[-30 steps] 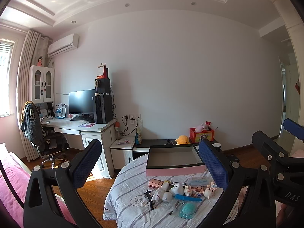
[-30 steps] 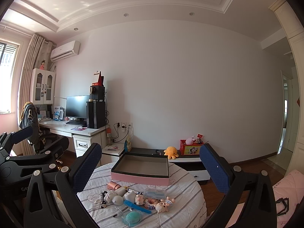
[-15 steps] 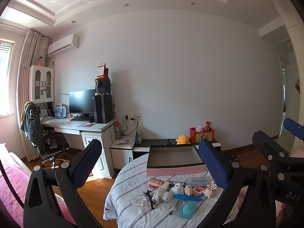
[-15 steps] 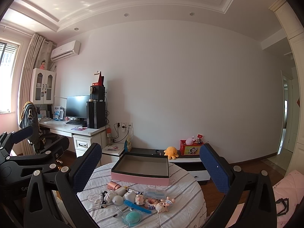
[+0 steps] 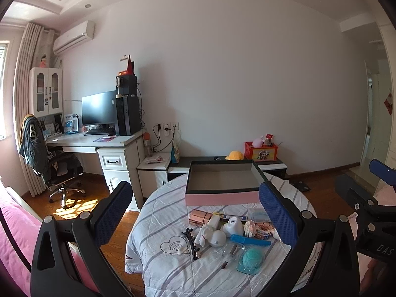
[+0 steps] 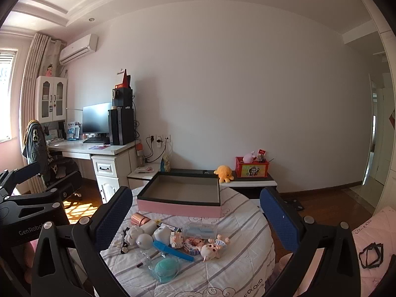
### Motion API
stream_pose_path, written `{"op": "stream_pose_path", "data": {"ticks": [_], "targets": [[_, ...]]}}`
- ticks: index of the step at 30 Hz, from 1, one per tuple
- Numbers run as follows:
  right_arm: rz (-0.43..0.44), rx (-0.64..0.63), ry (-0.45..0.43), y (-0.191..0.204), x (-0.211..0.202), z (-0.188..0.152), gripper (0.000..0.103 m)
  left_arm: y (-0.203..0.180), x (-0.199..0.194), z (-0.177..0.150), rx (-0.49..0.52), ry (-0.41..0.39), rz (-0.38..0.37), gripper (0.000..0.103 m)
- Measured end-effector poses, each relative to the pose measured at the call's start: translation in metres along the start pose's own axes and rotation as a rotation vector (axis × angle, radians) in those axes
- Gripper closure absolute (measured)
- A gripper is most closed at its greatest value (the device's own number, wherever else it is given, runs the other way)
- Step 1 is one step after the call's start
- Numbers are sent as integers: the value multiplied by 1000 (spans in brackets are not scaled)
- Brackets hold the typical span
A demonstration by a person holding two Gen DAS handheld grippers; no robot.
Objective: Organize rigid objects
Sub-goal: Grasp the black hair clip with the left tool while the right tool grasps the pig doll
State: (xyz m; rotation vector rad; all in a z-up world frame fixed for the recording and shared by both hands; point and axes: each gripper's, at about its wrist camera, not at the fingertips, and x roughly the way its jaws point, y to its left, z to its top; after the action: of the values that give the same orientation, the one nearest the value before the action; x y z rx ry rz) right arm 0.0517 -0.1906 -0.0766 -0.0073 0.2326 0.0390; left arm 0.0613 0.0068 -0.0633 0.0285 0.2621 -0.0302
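An empty pink box with a dark rim (image 5: pixel 222 188) (image 6: pixel 180 199) sits at the far side of a round table with a striped cloth (image 5: pixel 160 227) (image 6: pixel 242 225). In front of it lies a cluster of small objects: a copper roll (image 5: pixel 199 218), white figurines (image 5: pixel 210 235), a blue comb (image 5: pixel 250 240) (image 6: pixel 173 248), a teal item in a clear case (image 5: pixel 251 259) (image 6: pixel 165 267), a small doll (image 6: pixel 212 247). My left gripper (image 5: pixel 195 220) and right gripper (image 6: pixel 195 220) are both open and empty, held above the table's near side.
A white desk (image 5: pixel 104 143) with monitor and chair (image 5: pixel 47 158) stands at left. A low cabinet with a red toy box (image 5: pixel 261 151) and yellow plush (image 6: pixel 223 172) is behind the table. Pink bedding (image 5: pixel 14 235) is at lower left.
Both grippers have tilted down a little and come slightly closer to the table, so the box and objects sit higher and larger in view. Nothing on the table has moved.
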Motion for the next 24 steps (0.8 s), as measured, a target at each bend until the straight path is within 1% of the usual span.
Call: {"op": "stream_pose_path", "data": {"ticks": [2, 4, 6, 9, 11, 13, 16, 19, 24], "targets": [[5, -8, 41, -6, 18, -18, 0, -1, 22, -19, 22, 42, -4, 0], [12, -5, 93, -13, 37, -39, 0, -2, 48, -40, 40, 107, 3, 0], [16, 0, 149, -20, 55, -59, 0, 1, 72, -64, 50, 179, -11, 0], [15, 13, 231, -33, 79, -87, 0, 4, 103, -96, 43, 283, -26, 0], [18, 28, 275, -41, 92, -103, 0, 6, 120, -113, 17, 337, -32, 0], [16, 31, 312, -47, 104, -116, 0, 8, 131, -124, 7, 368, -46, 0], [10, 37, 355, -55, 118, -131, 0, 9, 147, -136, 18, 403, -17, 0], [4, 50, 387, -60, 132, -140, 0, 14, 163, -145, 3, 445, -20, 0], [-1, 65, 422, -67, 149, -148, 0, 28, 187, -157, -27, 514, 27, 0]]}}
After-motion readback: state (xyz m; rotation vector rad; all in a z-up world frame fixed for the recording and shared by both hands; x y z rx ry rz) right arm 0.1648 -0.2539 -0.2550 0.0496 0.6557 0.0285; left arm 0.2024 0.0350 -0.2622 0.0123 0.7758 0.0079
